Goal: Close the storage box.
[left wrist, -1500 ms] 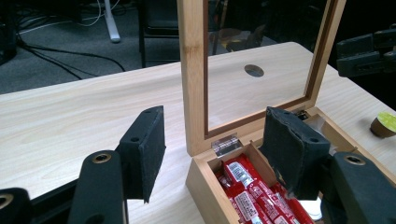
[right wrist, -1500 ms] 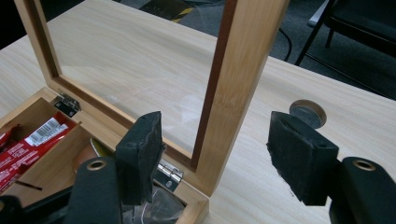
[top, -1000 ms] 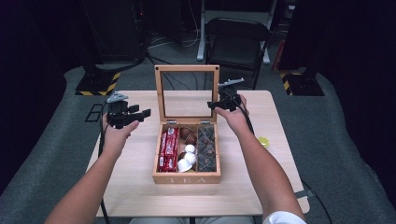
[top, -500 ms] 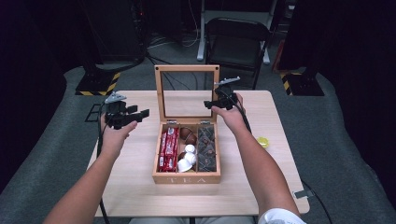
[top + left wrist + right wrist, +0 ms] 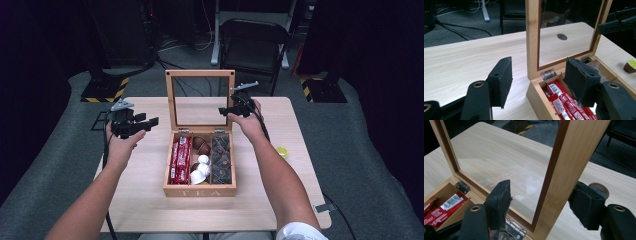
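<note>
Right gripper (image 5: 231, 111) raised, jaws closing astride the lid (image 5: 200, 99) frame, pads apart.

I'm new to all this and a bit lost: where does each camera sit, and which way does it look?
High view: above the person's side, looking forward and down on the table; both forearms show.
Left gripper view: rides the left tool, facing the tea box and its upright lid.
Right gripper view: rides the right tool, whose jaws straddle the lid's side rail, not visibly pressing it.
All three share the box and lid.
</note>
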Tool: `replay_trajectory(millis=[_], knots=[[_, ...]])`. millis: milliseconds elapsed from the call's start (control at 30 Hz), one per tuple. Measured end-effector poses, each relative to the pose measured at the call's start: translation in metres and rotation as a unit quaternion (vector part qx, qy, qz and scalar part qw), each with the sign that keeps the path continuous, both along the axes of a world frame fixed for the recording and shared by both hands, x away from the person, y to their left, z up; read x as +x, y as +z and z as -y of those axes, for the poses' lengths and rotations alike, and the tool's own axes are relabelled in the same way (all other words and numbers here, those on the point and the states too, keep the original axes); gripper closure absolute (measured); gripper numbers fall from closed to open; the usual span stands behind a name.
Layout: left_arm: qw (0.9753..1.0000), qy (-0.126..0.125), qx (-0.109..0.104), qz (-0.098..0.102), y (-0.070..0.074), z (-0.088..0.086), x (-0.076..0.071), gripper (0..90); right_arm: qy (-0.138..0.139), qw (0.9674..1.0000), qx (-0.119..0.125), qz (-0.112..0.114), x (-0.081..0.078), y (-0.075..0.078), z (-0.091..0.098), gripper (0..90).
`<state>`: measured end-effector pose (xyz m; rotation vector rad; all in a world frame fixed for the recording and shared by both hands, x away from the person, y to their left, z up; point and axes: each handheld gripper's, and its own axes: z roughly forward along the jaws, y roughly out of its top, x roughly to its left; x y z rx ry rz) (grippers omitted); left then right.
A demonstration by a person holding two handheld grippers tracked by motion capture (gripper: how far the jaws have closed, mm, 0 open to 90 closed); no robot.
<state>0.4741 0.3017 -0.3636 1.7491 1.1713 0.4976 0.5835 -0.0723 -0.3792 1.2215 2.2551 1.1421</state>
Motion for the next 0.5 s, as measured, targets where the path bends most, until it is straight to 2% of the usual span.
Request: replay_trajectory(millis=[233,400,500], knots=[[1.0000,0.001,0.000,0.001,-0.0007,-0.0001,0.0005,39.1,-0.003,0.9999,-0.013,0.006,-0.0007,0.0022,0.0043,49.0],[1.0000,0.001,0.001,-0.001,-0.0009,0.0001,0.0007,39.2,-0.023,0.9994,-0.023,0.010,-0.0033,0.0050,0.0040,61.1],[1.0000,0.000,0.001,0.000,-0.0009,0.0010,0.0007,39.1,-0.024,0.9995,-0.021,0.008,-0.0029,0.0055,0.0060,63.0]])
